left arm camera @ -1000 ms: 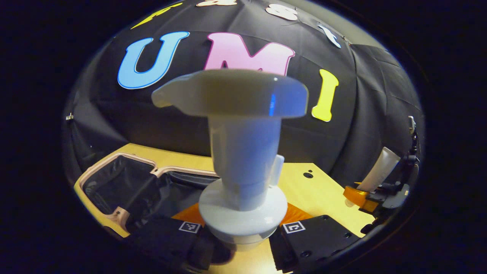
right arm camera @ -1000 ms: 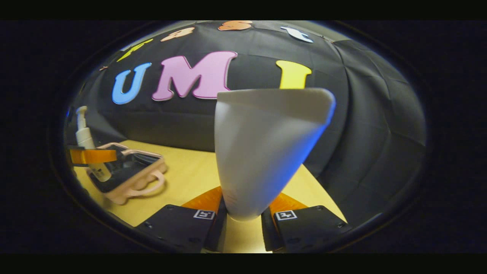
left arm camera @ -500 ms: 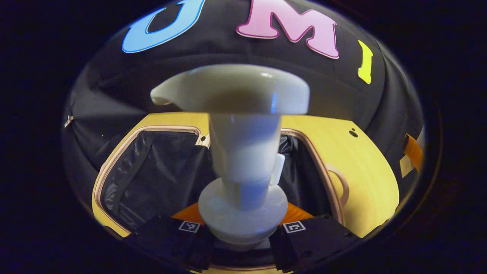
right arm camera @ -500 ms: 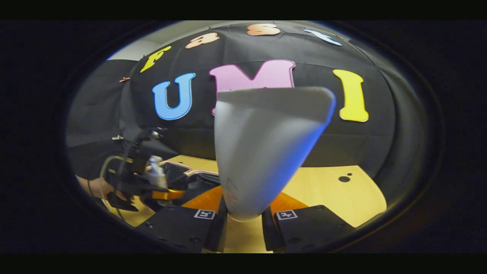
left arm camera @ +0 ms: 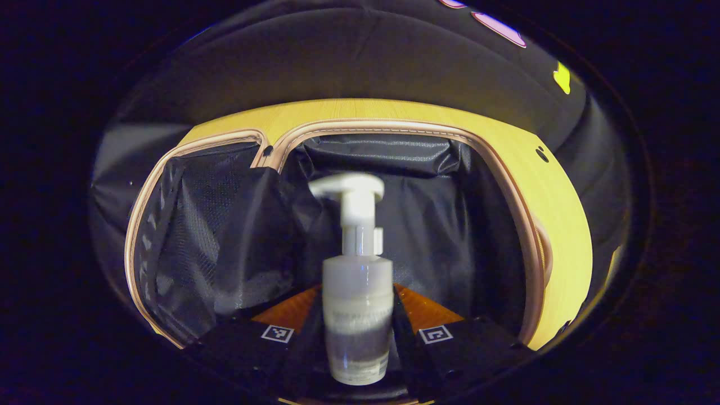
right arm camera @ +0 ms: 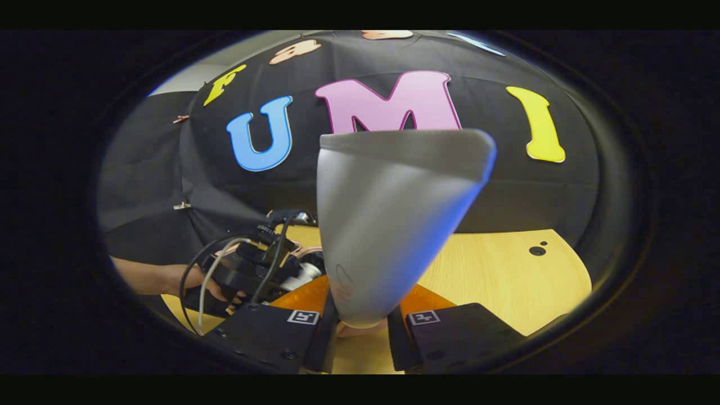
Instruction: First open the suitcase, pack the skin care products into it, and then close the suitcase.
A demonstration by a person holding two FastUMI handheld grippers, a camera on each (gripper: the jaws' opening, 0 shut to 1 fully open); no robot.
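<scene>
A white pump bottle (left arm camera: 358,281) lies along the fingers of my left gripper (left arm camera: 358,289), pump head pointing away, and the gripper is shut on its blurred lower body. It hangs over the open suitcase (left arm camera: 394,125), a pink-rimmed case with black lining whose right half lies straight below. My right gripper (right arm camera: 368,292) is shut on a pale squeeze tube (right arm camera: 388,225), which stands upright with its flat crimped end up. In the right gripper view the left gripper (right arm camera: 242,275) and the hand (right arm camera: 169,278) holding it sit low at the left, over the suitcase rim (right arm camera: 306,250).
The suitcase lies on a light wooden table (left arm camera: 562,214), which has small holes (right arm camera: 537,250) near its far right. The mesh-lined half (left arm camera: 197,225) lies to the left. The black booth cloth rises right behind the table (right arm camera: 495,275).
My left gripper tipped down over the suitcase, and the pump bottle swung from upright to lying along the fingers. The right gripper turned left with the tube, bringing the left gripper closer in view.
</scene>
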